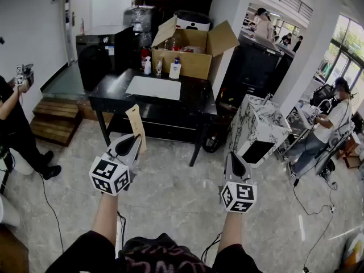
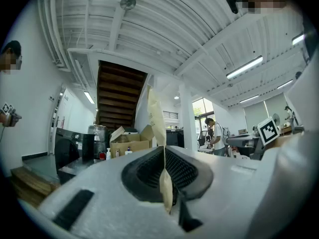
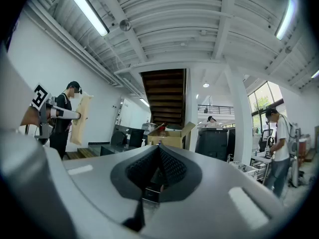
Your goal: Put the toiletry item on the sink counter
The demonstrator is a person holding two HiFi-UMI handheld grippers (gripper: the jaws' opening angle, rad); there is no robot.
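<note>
A flat tan paper packet (image 1: 136, 126) stands upright, pinched at its lower end by my left gripper (image 1: 133, 139), which is shut on it. In the left gripper view the packet (image 2: 156, 121) rises from between the closed jaws of the left gripper (image 2: 164, 152). My right gripper (image 1: 232, 157) is held beside it at the same height, shut with nothing in it; its view shows the right gripper (image 3: 158, 146) with jaws pressed together. A marble-patterned counter unit (image 1: 267, 118) stands ahead to the right, beyond the right gripper. Both grippers hover over the tiled floor.
Ahead stands a black table (image 1: 114, 94) with a white mat (image 1: 153, 87), small bottles (image 1: 175, 69) and an open cardboard box (image 1: 193, 54). Wooden steps (image 1: 54, 118) and a person (image 1: 14, 127) are at left. Another person (image 1: 329, 124) sits at right.
</note>
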